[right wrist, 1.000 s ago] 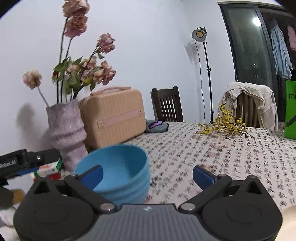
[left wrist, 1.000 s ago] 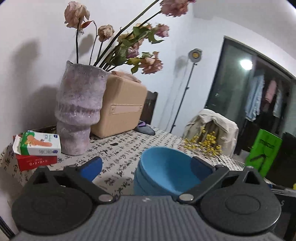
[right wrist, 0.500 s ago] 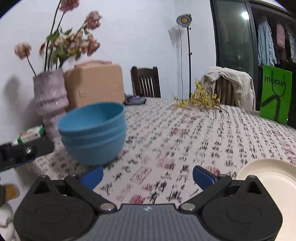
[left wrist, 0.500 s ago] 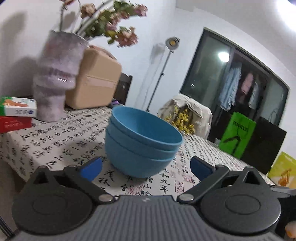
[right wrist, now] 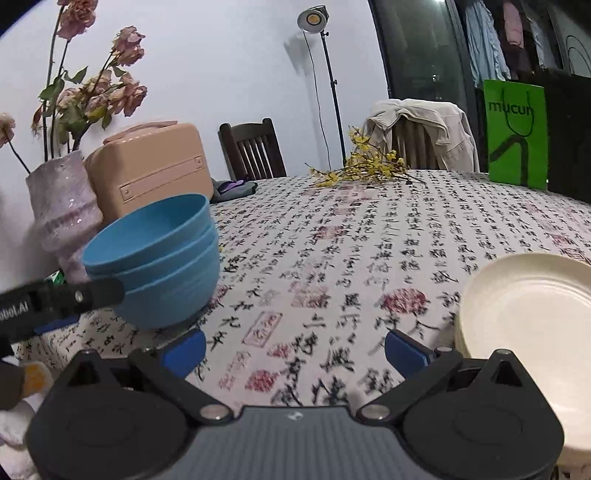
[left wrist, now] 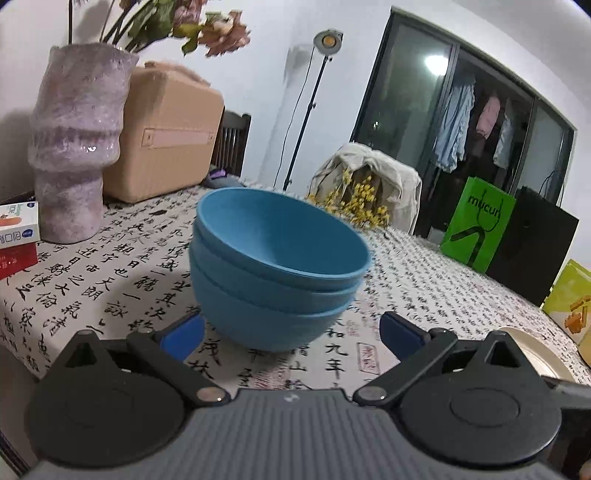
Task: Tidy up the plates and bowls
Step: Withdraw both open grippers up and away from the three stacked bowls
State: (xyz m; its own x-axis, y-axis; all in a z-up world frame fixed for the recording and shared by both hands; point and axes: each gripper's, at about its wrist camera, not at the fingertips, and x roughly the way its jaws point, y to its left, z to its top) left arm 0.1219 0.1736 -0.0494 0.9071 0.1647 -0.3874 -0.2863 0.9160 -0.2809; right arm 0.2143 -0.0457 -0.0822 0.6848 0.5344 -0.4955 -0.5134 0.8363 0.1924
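You face a white wall (right wrist: pixel 229 55) with a lit floor lamp (right wrist: pixel 314 16) on a thin stand. A dark wooden chair (right wrist: pixel 253 149) sits at the table's far edge, another chair draped with a beige jacket (right wrist: pixel 424 122) beside it. Dark glass doors (left wrist: pixel 417 107) show hanging clothes (left wrist: pixel 454 122)

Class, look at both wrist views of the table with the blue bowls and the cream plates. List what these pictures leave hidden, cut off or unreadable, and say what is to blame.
- Cream plates, right wrist view: lower part hidden by the right claw; the stack count is unclear. Left wrist view: only a sliver shows.
- Blue bowls, left wrist view: the base is partly behind the left claw.
- Small boxes, left wrist view: cut by the frame edge, text unreadable.
- Vase flowers: tops cut off.
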